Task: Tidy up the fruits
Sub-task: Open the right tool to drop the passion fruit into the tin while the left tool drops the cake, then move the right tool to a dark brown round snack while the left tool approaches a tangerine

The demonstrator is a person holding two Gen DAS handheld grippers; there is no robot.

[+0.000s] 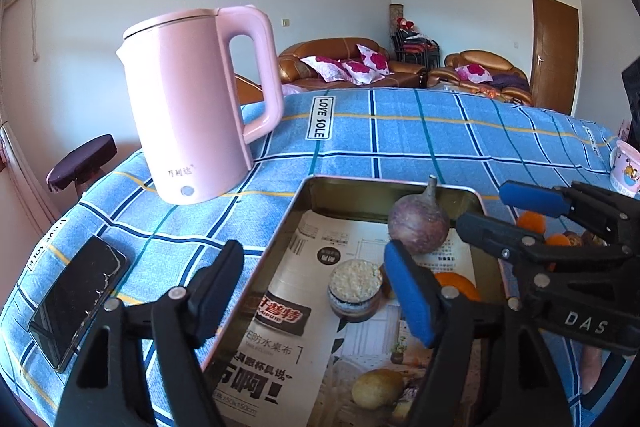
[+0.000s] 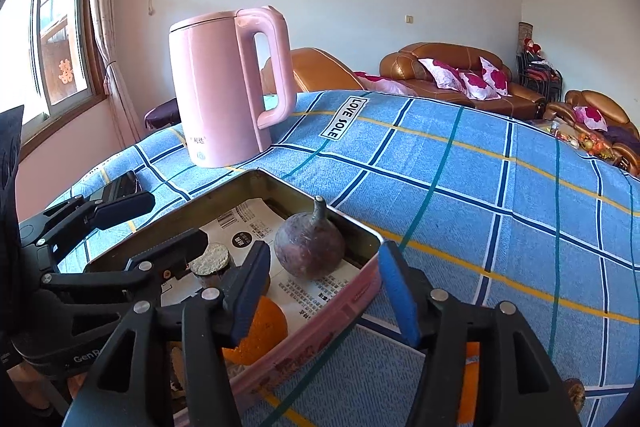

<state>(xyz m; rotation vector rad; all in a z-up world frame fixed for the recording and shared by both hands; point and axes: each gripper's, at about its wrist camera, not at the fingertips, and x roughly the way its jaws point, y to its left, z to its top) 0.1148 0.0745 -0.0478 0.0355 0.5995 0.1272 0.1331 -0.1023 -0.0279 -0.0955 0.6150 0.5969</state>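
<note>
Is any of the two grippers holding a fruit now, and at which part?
No. The left gripper and right gripper are both open with nothing between their pads. The purple fruit and orange lie free in the tin.

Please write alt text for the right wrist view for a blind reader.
A hand-held gripper hangs open over the rim of a tin holding a purple fruit and an orange. A pink kettle stands behind on a blue plaid cloth.
</note>
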